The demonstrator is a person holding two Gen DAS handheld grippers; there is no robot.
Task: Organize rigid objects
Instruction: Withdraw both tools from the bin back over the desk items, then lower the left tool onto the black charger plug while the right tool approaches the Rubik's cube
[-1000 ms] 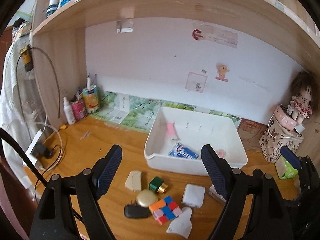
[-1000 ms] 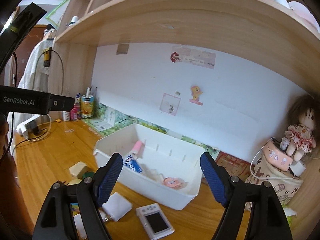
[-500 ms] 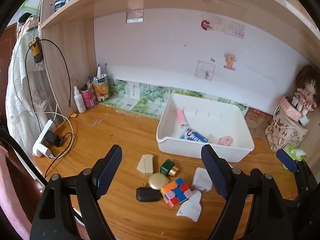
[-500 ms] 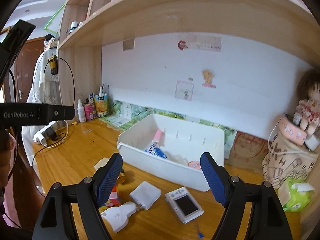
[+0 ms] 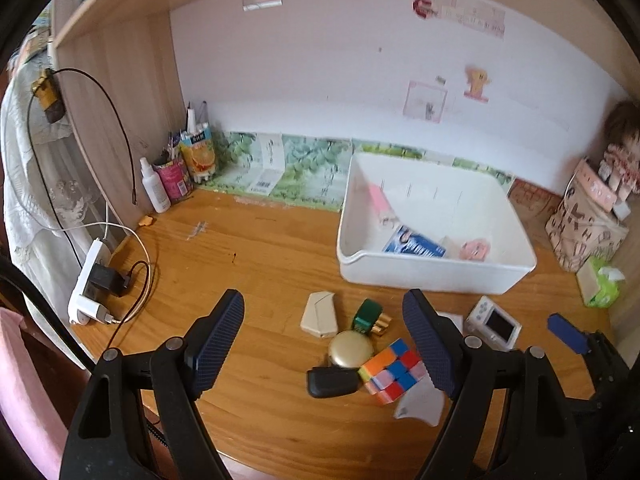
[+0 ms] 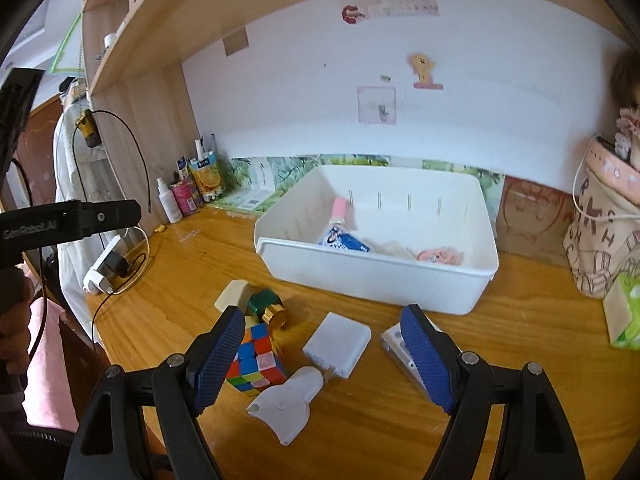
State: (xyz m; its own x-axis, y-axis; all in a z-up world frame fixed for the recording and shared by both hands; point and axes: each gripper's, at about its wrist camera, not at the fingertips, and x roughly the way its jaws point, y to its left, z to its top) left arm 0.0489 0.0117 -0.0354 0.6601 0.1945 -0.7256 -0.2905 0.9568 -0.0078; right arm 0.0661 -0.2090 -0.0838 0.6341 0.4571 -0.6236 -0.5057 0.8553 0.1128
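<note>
While both grippers hang over a wooden desk [image 5: 260, 264], nothing has been picked up: the left gripper [image 5: 324, 344] and the right gripper [image 6: 324, 356] each stand with jaws wide apart and empty. The step in hand looks like the approach to a first pick.

The loose items lie in a cluster on the desk just in front of a white bin [image 6: 372, 280]. Among them are a colourful puzzle cube [image 5: 390, 374], a round gold case [image 5: 351, 354], a black oval piece [image 5: 332, 382], a beige case [image 5: 320, 314] and a green-and-gold bottle [image 5: 370, 318]. The bin already holds a blue packet [image 6: 344, 242] and a pink tube [image 6: 339, 208].

The next move likely calls for lowering one gripper over a single item, closing on it, then carrying it to the bin.

The right wrist view shows clearly a flat white square block [image 6: 338, 344] and a white scoop-shaped piece [image 6: 286, 404], both half hidden in the left wrist view. Only the left view shows the screen of a small white device [image 5: 494, 326].
</note>
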